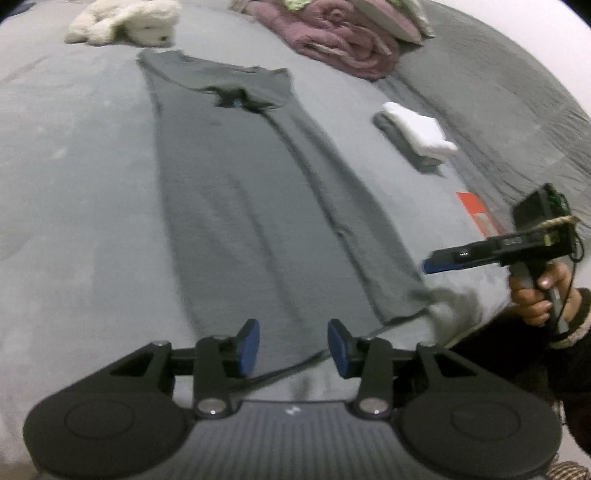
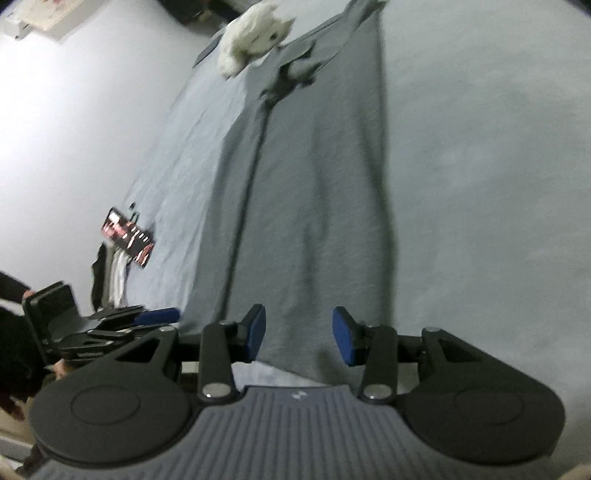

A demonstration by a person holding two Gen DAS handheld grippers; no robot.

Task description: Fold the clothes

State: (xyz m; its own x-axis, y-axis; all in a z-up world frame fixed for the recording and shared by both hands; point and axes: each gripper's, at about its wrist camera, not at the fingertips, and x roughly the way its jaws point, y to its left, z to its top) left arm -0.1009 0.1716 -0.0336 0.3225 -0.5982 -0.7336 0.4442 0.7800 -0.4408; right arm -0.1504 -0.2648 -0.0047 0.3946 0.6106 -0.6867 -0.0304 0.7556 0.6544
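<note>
A dark grey garment (image 1: pixel 258 206) lies flat on the grey bed (image 1: pixel 74 184), folded lengthwise into a long narrow strip with its neckline at the far end. My left gripper (image 1: pixel 293 347) hovers over the near hem, open, blue pads apart with nothing between them. At the right of the left wrist view, a hand holds my right gripper (image 1: pixel 434 266) just off the strip's near right corner. The right wrist view has the same garment (image 2: pixel 306 184) stretching away. My right gripper (image 2: pixel 299 339) is open above the hem, its pads empty. The left gripper (image 2: pixel 157 316) shows at the left.
A white plush toy (image 1: pixel 125 22) and a rolled pink blanket (image 1: pixel 343 40) lie at the far end of the bed. A folded white-and-grey stack (image 1: pixel 417 133) and a red card (image 1: pixel 476 214) sit right of the strip. A phone (image 2: pixel 127 236) lies near the bed's left edge.
</note>
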